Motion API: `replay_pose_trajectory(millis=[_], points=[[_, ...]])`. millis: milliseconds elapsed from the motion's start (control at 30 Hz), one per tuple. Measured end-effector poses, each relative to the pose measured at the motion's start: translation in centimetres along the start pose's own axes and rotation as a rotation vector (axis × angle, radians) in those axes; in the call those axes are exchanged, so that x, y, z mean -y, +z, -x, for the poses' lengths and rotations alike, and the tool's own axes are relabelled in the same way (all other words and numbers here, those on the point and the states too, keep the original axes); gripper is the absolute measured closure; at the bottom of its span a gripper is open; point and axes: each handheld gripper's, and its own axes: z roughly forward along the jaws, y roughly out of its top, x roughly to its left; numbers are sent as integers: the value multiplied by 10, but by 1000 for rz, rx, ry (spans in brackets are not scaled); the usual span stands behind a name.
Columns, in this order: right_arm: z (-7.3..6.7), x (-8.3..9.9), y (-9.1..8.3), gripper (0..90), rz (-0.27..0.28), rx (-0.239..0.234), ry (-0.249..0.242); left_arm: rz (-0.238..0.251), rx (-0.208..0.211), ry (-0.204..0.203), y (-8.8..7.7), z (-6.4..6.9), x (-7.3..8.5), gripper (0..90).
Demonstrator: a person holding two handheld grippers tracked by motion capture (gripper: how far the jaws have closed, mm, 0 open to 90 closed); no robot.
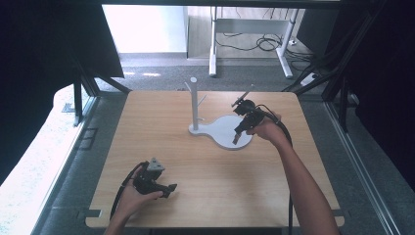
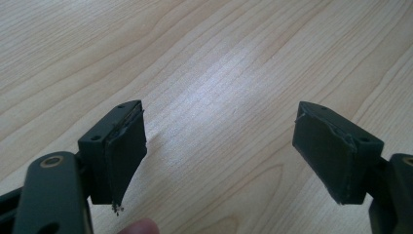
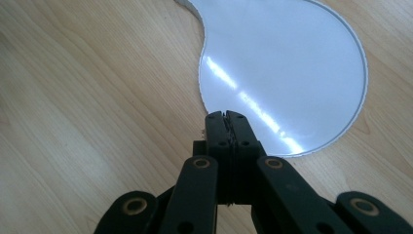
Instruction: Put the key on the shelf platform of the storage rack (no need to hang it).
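Heads-up: you're hovering the right gripper, jaws pressed together and empty, over the white stand base mid-table, risking scraping or nudging it, while your left gripper is idling wide apart near you.

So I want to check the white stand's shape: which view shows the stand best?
The high view: the whole white stand shows, upright post and rounded base on the table. The right gripper view gives a close look at the base under the shut right gripper. The left gripper view looks at bare wood.
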Motion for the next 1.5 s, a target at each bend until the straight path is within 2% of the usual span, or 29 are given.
replay_pose_trajectory(millis=[700,800,933,1100,1267,1500], points=[[7,-13,18,900,-14,6,21,-3,0,-9,1,-1,1,202],[9,-13,19,900,-16,1,26,-10,0,5,0,-1,0,202],[10,-15,22,900,-23,-2,19,-6,0,2,0,-1,0,202],[10,-21,23,900,-20,11,35,-4,2,2,0,-2,0,202],[11,-28,27,900,-22,8,29,-6,2,5,1,-2,1,202],[19,-37,33,900,-18,8,46,-1,-2,7,1,-2,0,202]])
